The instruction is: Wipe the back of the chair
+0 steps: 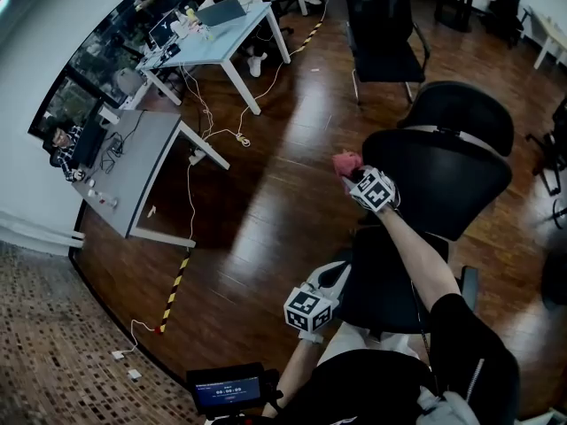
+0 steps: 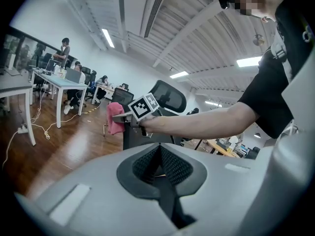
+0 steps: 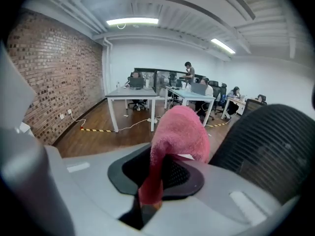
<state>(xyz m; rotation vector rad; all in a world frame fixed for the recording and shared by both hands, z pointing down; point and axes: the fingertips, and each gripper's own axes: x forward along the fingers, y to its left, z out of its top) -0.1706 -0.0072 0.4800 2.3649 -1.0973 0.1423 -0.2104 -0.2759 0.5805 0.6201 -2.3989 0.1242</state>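
Observation:
A black office chair stands at the right of the head view, with a mesh back (image 1: 447, 180) and a headrest (image 1: 465, 113) above it. My right gripper (image 1: 352, 174) is shut on a pink cloth (image 1: 345, 161) just left of the back's edge. In the right gripper view the cloth (image 3: 179, 132) bulges out of the right gripper (image 3: 162, 167), and the mesh back (image 3: 275, 146) fills the right side, close by; contact is not visible. My left gripper (image 1: 326, 282) hangs low near the seat, shut and holding nothing (image 2: 158, 154). Its view also shows the cloth (image 2: 116, 122) and the headrest (image 2: 168, 95).
Grey and white desks (image 1: 133, 171) line the left wall, with people seated at them. White cables (image 1: 217, 135) and yellow-black tape (image 1: 174, 292) lie on the wood floor. Another black chair (image 1: 381, 34) stands beyond. A small screen (image 1: 229, 388) sits at the bottom edge.

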